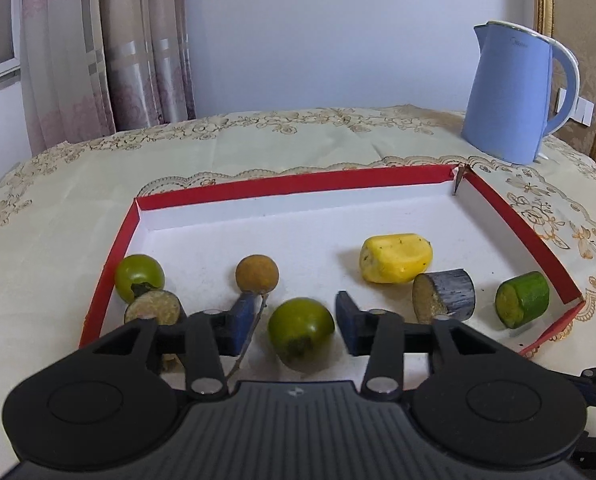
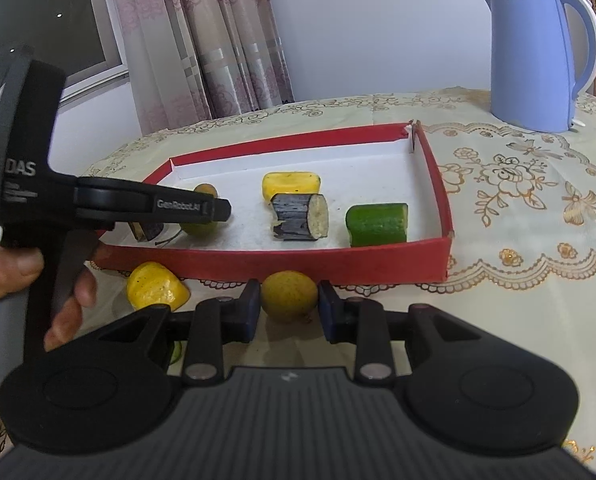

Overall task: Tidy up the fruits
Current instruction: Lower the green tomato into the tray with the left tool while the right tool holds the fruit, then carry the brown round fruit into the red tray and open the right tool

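Note:
A red-walled tray (image 1: 290,181) with a white floor holds several pieces: a green fruit (image 1: 301,327) between my open left gripper's (image 1: 294,320) fingers, not touching them, a brown round fruit (image 1: 256,273), another green fruit (image 1: 139,276), a yellow piece (image 1: 395,257), two dark eggplant chunks (image 1: 443,295), and a cucumber chunk (image 1: 522,299). In the right wrist view, my right gripper (image 2: 286,312) is open around a yellow-brown round fruit (image 2: 289,296) lying on the tablecloth just outside the tray's (image 2: 337,262) near wall. A yellow piece (image 2: 157,290) lies on the cloth to its left.
A blue electric kettle (image 1: 511,92) stands at the table's back right. The embroidered tablecloth (image 2: 529,216) covers the table. Curtains (image 1: 110,48) hang behind at the left. The person's hand (image 2: 26,292) holds the left gripper's handle at the left of the right wrist view.

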A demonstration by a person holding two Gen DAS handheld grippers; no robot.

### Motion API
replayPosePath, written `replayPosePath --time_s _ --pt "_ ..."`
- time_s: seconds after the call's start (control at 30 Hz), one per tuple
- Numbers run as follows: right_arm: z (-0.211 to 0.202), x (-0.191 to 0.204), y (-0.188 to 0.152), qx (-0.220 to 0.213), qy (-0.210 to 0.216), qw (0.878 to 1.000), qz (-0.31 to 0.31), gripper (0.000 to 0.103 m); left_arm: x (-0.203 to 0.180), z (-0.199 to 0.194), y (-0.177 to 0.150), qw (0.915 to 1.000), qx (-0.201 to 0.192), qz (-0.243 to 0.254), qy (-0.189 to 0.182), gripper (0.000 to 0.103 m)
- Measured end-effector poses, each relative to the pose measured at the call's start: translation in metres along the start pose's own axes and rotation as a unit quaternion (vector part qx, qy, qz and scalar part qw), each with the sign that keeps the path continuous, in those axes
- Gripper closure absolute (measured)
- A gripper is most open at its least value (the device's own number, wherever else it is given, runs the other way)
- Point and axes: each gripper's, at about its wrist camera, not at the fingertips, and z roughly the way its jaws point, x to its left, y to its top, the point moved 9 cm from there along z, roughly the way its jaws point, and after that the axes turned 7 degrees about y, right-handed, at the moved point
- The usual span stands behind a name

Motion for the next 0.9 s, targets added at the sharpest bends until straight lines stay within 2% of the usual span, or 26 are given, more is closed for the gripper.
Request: replayPosePath --time_s 0.07,0.1,0.27,0.4,0.47,0.53,0.67,0.77,0.9 --pt "0.000 0.000 0.000 0.001 0.000 1.000 0.001 0.074 0.001 -0.001 0.000 1.0000 -0.003 -0.002 0.004 0.044" --pt "0.000 0.000 0.000 0.001 0.000 1.000 0.001 0.074 0.003 -0.003 0.001 0.9999 -0.006 -0.003 0.009 0.042" --pt "0.000 0.000 0.000 0.000 0.000 1.000 0.002 0.074 0.019 -0.024 0.006 0.9988 -0.036 -0.023 0.025 0.042" --pt "0.000 -0.001 0.000 0.000 0.000 1.000 0.002 0.074 0.041 -0.055 0.003 0.9956 -0.073 -0.036 0.047 0.041" --pt "0.000 -0.001 0.000 0.000 0.000 1.000 0.002 0.074 0.055 -0.070 -0.003 0.9934 -0.087 -0.052 0.053 0.034" --pt "0.000 -0.001 0.000 0.000 0.000 1.000 0.002 0.074 0.068 -0.080 -0.010 0.9910 -0.096 -0.071 0.061 0.032" --pt "-0.003 -0.002 0.000 -0.006 -0.005 1.000 0.003 0.074 0.088 -0.080 -0.028 0.9884 -0.090 -0.089 0.083 0.032" --pt "-0.004 -0.002 0.001 -0.008 -0.009 1.000 0.003 0.074 0.100 -0.071 -0.038 0.9877 -0.074 -0.111 0.083 0.032" --pt "-0.006 -0.002 0.002 -0.012 -0.017 1.000 0.000 0.074 0.108 -0.068 -0.041 0.9851 -0.079 -0.127 0.084 0.032"
